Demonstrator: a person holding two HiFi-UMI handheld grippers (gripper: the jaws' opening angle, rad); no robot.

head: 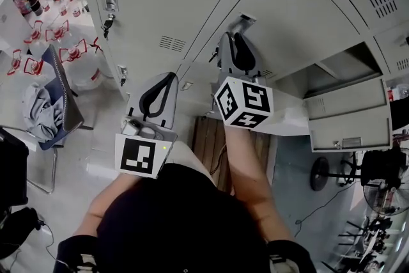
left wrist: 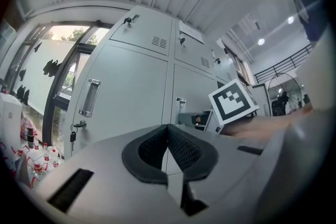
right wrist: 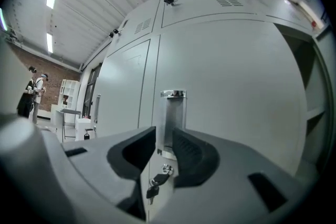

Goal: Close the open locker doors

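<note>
Here, door handle (right wrist: pixel 174 113) between parted right gripper (right wrist: pixel 165 138) jaws.

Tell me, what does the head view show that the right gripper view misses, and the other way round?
Only the head view: the left gripper, plus water bottles and a chair on the floor at the left. Only the right gripper view: the keys hanging below the door handle that shows between the open jaws, and people far off at the left. Both: the right gripper, the grey lockers and an open locker at the right.
</note>
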